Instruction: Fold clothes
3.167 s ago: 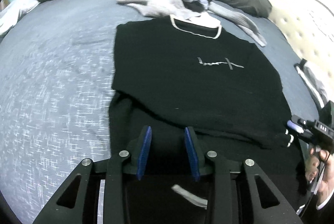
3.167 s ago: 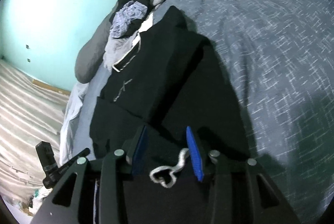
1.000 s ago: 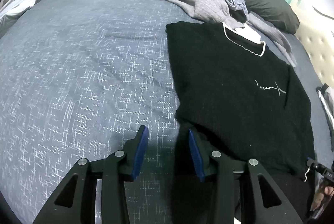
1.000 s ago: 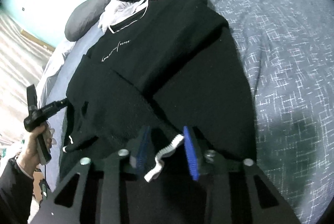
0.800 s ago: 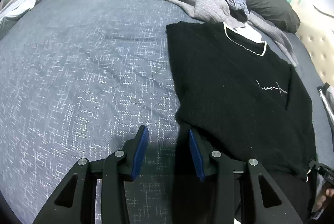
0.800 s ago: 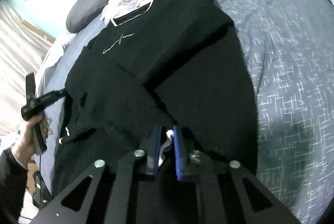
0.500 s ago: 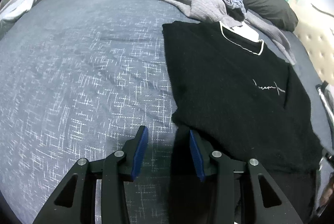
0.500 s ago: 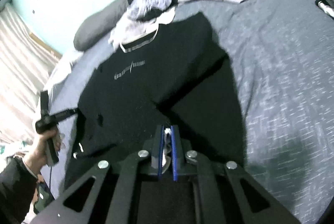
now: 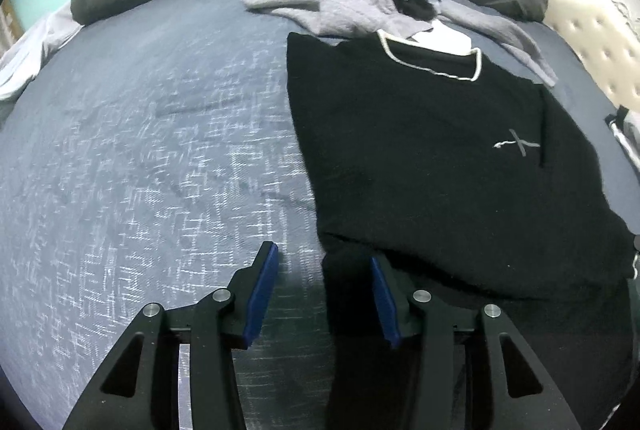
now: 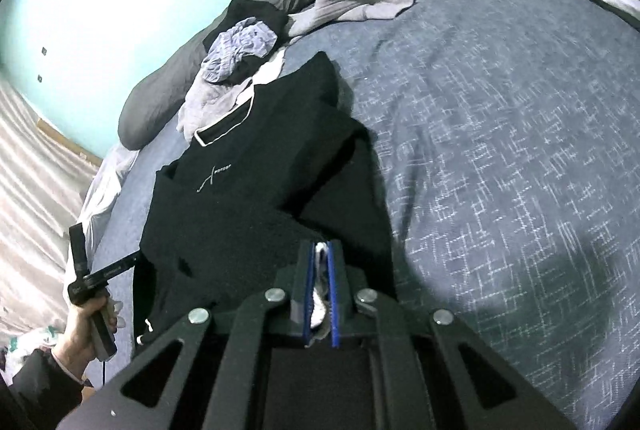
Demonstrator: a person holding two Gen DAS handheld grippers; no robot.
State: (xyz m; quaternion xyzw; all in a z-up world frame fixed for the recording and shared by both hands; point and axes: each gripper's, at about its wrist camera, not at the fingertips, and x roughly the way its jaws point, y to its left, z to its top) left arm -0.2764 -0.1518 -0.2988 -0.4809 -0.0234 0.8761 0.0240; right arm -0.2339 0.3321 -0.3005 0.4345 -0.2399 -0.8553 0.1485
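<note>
The black sweater [image 9: 420, 157] lies on the bed [image 9: 160, 149], collar toward the pillows, its long axis running away from both grippers. The right gripper [image 10: 321, 250] is clamped on a white-trimmed edge – the left gripper [image 9: 324, 294], jaws just widening and holding nothing, straddles the near left corner. Only the right view shows the pinch – and the person's left hand [image 10: 86, 326].

The sweater's [image 9: 420, 157] lower hem ran under the left hand-held gripper [image 9: 324, 294] and off the frame. The bedspread [image 9: 160, 149] was motion-blurred. The small chest lettering [image 10: 224, 169] was too small to read.
</note>
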